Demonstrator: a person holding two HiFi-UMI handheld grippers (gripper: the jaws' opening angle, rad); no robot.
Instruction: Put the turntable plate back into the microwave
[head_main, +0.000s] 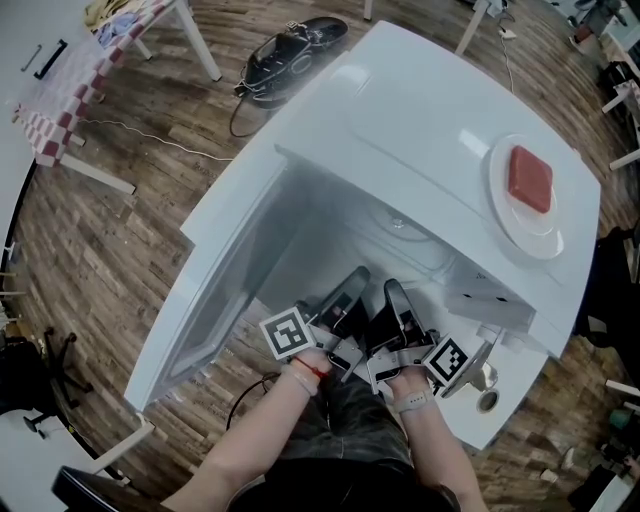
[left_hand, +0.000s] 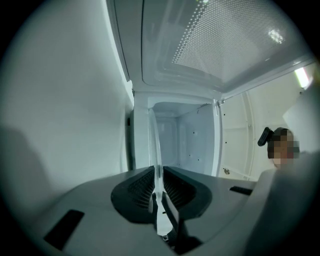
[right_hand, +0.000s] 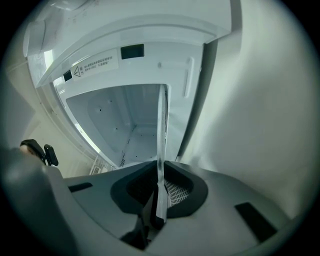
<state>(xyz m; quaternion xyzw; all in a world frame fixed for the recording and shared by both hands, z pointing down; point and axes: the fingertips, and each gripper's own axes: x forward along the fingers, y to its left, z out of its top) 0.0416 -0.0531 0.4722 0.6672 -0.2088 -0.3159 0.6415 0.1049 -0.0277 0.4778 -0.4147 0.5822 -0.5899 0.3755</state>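
Observation:
The white microwave (head_main: 430, 110) stands with its door (head_main: 215, 290) swung open to the left. Both grippers reach into the cavity mouth side by side, the left gripper (head_main: 350, 287) beside the right gripper (head_main: 396, 297). Each is shut on the rim of the clear glass turntable plate (head_main: 398, 232), which is faint in the head view. In the left gripper view the plate (left_hand: 154, 150) shows edge-on, rising from the left gripper (left_hand: 158, 194) into the cavity (left_hand: 185, 140). The right gripper view shows the same plate (right_hand: 161, 132) clamped in the right gripper (right_hand: 160, 192).
A white dish (head_main: 520, 215) bearing a red block (head_main: 530, 178) sits on top of the microwave at the right. On the wooden floor lie a black object (head_main: 290, 48) with a cable and a table with a checked cloth (head_main: 70, 95). A person stands at the right of the left gripper view.

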